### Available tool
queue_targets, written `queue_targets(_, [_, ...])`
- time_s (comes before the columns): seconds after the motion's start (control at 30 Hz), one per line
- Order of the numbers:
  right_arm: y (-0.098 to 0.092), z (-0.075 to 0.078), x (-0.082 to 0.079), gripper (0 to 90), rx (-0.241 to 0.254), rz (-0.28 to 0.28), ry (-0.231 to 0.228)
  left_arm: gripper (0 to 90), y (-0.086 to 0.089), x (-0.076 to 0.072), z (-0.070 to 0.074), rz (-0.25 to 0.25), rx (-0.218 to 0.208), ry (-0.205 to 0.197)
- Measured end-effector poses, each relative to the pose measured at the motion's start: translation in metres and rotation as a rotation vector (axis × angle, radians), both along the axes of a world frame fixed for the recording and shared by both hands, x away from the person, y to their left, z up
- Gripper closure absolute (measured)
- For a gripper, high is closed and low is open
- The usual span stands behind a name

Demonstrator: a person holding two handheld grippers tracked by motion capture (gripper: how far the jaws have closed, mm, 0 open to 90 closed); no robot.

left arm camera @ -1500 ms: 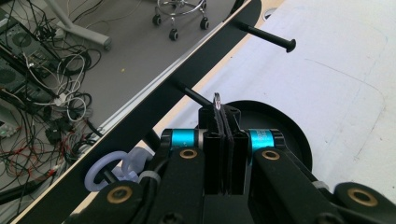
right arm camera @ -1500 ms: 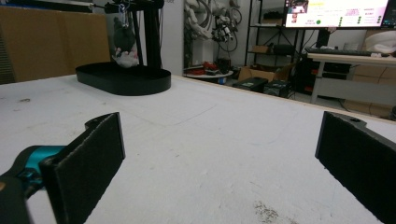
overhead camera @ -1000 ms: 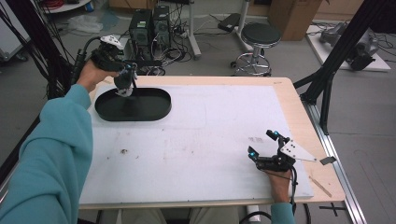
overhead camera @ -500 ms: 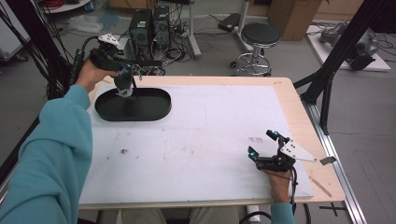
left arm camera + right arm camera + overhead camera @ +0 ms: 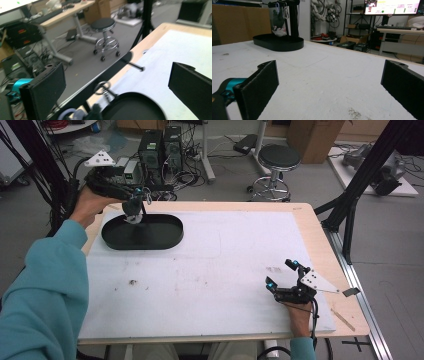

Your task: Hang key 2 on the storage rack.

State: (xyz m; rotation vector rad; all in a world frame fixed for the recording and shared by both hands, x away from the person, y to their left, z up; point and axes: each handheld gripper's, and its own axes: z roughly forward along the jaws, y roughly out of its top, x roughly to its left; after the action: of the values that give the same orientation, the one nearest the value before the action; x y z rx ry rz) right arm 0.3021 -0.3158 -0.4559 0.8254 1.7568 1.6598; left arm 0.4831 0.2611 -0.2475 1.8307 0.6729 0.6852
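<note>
We read left gripper point(image 5: 134, 209) jaws just opened, nothing pinched: keychain toy point(image 5: 279, 22) hangs on stand over black tray point(image 5: 165, 240). Right gripper point(image 5: 282, 280) spread, idle.

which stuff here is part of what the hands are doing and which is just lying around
In the job: black tray, stand in it, small toy hanging on the stand, left gripper over it; its jaws have just been opening and press on nothing.

Just around: right gripper resting open on the table, stool, computer boxes on the floor, cardboard box.
</note>
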Motion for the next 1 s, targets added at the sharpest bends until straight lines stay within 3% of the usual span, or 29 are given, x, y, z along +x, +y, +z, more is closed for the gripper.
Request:
queue_targets(0.13, [0.0, 0.0, 0.0, 0.6, 0.008, 0.001, 0.005, 1.7, 0.001, -0.02, -0.004, -0.02, -0.017, -0.022])
queue_targets(0.27, [-0.001, 0.0, 0.001, 0.6, 0.008, -0.002, -0.002, 1.7, 0.008, -0.047, -0.011, -0.03, -0.069, -0.056])
queue_targets(0.47, [0.0, 0.0, 0.0, 0.6, 0.002, -0.003, -0.005, 1.7, 0.018, -0.089, -0.031, -0.029, -0.12, -0.08])
queue_targets(0.57, [0.0, 0.0, 0.0, 0.6, 0.0, -0.003, -0.001, 1.7, 0.021, -0.113, -0.047, -0.042, -0.161, -0.123])
queue_targets(0.6, [0.0, 0.0, 0.0, 0.6, 0.002, -0.002, 0.001, 1.7, 0.022, -0.12, -0.054, -0.046, -0.181, -0.122])
queue_targets(0.77, [0.0, 0.0, 0.0, 0.6, 0.001, -0.004, -0.001, 1.7, 0.03, -0.147, -0.086, -0.028, -0.187, -0.094])
queue_targets(0.9, [0.001, 0.0, -0.001, 0.6, -0.002, -0.008, -0.004, 1.7, 0.035, -0.167, -0.112, 0.011, -0.245, -0.103])
queue_targets(1.0, [0.001, 0.0, 0.0, 0.6, -0.002, -0.008, -0.004, 1.7, 0.035, -0.183, -0.135, 0.036, -0.247, -0.131])
